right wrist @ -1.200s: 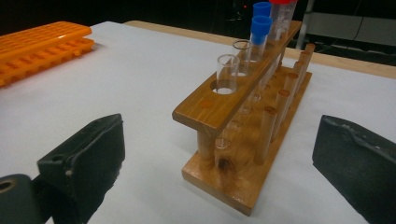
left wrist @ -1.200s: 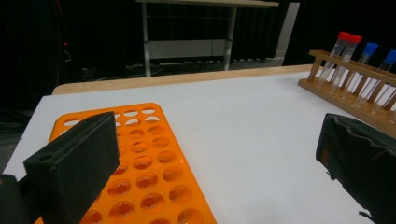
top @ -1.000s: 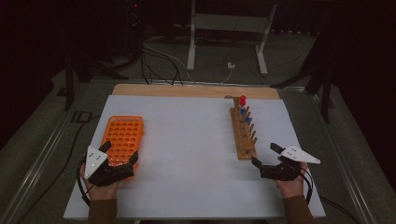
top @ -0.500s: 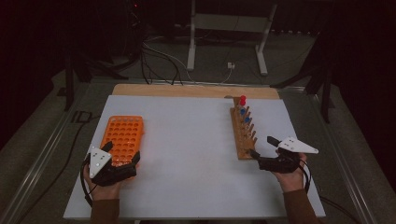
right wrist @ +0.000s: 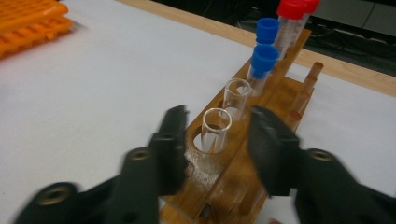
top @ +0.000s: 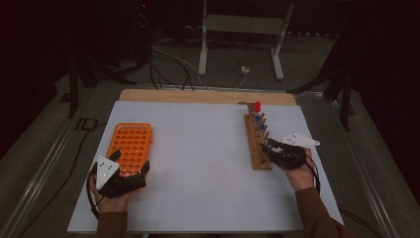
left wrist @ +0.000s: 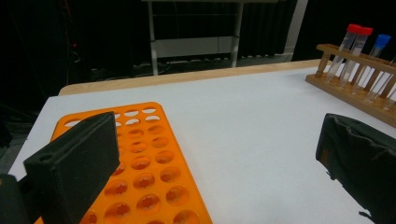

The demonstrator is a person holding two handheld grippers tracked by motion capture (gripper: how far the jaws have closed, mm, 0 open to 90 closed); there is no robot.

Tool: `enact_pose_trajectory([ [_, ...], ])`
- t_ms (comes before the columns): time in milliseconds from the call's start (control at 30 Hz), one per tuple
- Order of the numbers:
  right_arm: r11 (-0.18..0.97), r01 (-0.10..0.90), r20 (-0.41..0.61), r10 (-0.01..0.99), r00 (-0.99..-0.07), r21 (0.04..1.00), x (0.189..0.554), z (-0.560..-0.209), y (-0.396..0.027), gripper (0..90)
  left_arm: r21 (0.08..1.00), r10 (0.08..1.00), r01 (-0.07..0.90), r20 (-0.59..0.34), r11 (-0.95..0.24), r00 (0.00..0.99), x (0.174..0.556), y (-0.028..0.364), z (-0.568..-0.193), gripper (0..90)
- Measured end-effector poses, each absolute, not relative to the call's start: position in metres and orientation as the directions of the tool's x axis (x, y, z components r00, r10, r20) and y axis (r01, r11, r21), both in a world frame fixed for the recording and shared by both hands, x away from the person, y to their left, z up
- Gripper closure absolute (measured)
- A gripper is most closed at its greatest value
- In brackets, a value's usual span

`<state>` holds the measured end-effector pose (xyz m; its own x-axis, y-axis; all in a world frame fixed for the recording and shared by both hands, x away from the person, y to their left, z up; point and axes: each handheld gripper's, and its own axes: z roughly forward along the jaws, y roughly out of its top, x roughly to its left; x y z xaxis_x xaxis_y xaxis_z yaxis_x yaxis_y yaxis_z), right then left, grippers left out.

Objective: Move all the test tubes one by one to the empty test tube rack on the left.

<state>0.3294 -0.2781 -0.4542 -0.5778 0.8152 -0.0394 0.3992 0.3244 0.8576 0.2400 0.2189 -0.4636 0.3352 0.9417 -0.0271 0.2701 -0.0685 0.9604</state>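
Just beside, capped tubes [right wrist: 264, 58] behind.

The left tongs [left wrist: 215, 172] stand wide apart over the orange rack [left wrist: 144, 163], one jaw above its holes.

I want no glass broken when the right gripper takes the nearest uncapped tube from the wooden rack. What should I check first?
1. Right gripper lined up on the nearest open tube: ok, the tube stands between the jaws.
2. Pads on the glass: not ok, the jaws have just been closing but gaps remain on both sides.
3. Neighbouring open tube clear of the jaws: cannot tell, it stands close behind.
4. Wooden rack flat on the table: ok.
5. Orange rack holes free: ok.
6. Left gripper out of the way: ok, open beside the orange rack.
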Motion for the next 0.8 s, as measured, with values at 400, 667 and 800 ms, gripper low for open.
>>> enact_pose_trajectory([
  [400, 0.315, 0.410, -0.026, 0.818, -0.574, 0.856, 0.340, -0.462, -0.269, 75.4, 0.961, 0.940, 0.269, -0.029, -0.067, 0.339, 0.240, 0.219, -0.464, 0.3],
  [667, 0.302, 0.408, -0.029, 0.831, -0.555, 0.862, 0.338, -0.464, -0.266, 75.5, 0.960, 0.939, 0.271, -0.028, -0.070, 0.343, 0.241, 0.218, -0.464, 0.4],
  [800, 0.300, 0.409, -0.028, 0.833, -0.553, 0.862, 0.337, -0.463, -0.265, 76.2, 0.960, 0.939, 0.272, -0.028, -0.071, 0.343, 0.240, 0.218, -0.464, 0.3],
])
